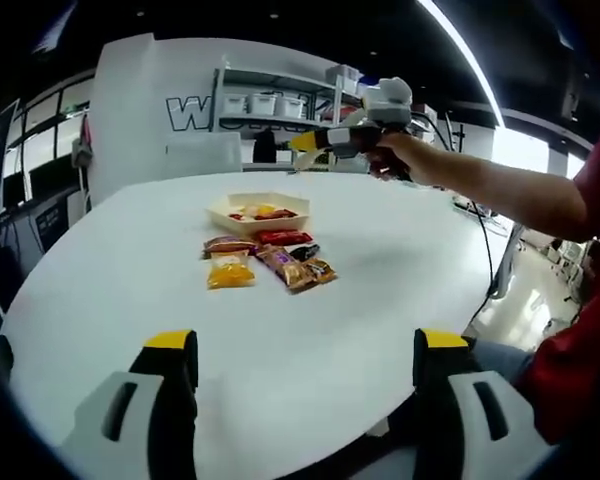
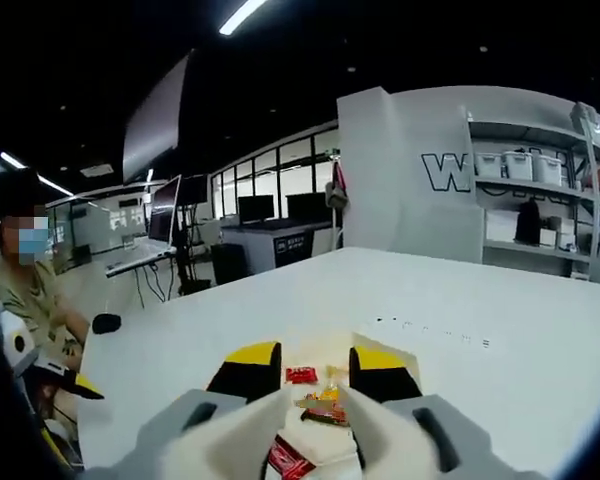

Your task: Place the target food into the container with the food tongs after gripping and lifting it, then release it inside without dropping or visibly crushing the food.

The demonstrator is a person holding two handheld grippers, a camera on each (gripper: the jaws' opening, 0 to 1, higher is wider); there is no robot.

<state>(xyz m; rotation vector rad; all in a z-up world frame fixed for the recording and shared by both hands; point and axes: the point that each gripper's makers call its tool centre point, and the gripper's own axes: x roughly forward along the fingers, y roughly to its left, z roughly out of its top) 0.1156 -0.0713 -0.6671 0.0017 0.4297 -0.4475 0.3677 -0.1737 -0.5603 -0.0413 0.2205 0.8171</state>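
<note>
Table (image 1: 380, 300) is white, rounded, w/ food items grouped near its middle. Shallow cream hexagonal paper tray (image 1: 258, 212) sits on it, holding a few small red and yellow packets; exact count unclear. Just in front of tray, loose wrapped snacks lie on tabletop: yellow packet (image 1: 229, 272), brown-red packet (image 1: 228, 245), red packet (image 1: 283, 237), purple-brown packet (image 1: 279, 262) and gold-brown packet (image 1: 318, 270), all close together, some touching.

Left gripper (image 1: 305, 365) shows in left gripper view at bottom, grey body w/ black fingers and yellow tips, jaws spread wide, nothing between them, low over near edge of table, well apart from snacks.

Right gripper (image 1: 352, 135) shows in same view held in a person's hand (image 1: 395, 158), up above far side of table beyond tray, cream tong blades pointing left. Person's red sleeve (image 1: 580, 330) at right edge.

Right gripper view: right gripper's own yellow-tipped fingers grip cream plastic food tongs (image 2: 310, 435), blades running fwd w/ a gap between them. Through gap, tray and red/yellow packets visible below; tongs not touching any food. Whether jaws press tongs fully I cannot tell, but they hold them.

Background: white wall w/ big lettering, shelving w/ white bins (image 2: 520, 165), desks w/ monitors, seated person at left edge.
</note>
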